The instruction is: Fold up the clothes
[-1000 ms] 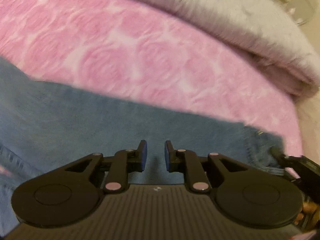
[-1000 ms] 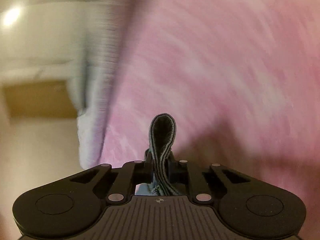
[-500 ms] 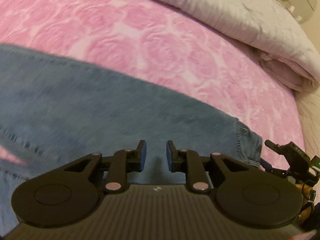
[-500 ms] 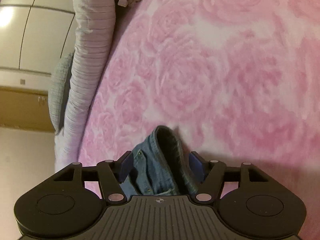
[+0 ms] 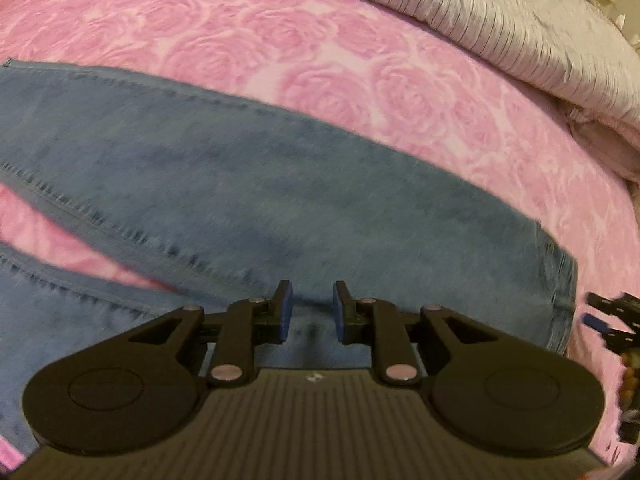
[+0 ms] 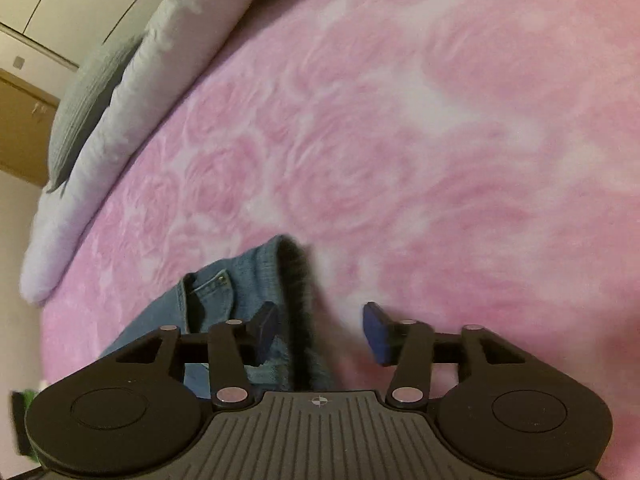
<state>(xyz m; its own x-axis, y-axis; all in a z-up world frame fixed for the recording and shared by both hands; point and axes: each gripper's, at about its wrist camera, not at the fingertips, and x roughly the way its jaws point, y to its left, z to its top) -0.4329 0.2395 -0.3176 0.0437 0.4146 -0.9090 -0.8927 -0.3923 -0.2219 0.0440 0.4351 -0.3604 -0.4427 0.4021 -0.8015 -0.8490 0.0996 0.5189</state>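
A pair of faded blue denim jeans point(image 5: 280, 184) lies spread flat across a bed covered by a pink rose-patterned blanket point(image 5: 320, 44), with a pale striped quilt point(image 5: 500, 20) bunched along the far edge. The left hand-held gripper point(image 5: 312, 312) hovers over the denim, its blue pads a narrow gap apart and empty. The right hand-held gripper point(image 6: 320, 332) stands wide, a folded jeans edge point(image 6: 256, 276) beside its left pad, not clamped.

right tool point(image 6: 320, 326) opened, jeans point(image 6: 244, 280) released
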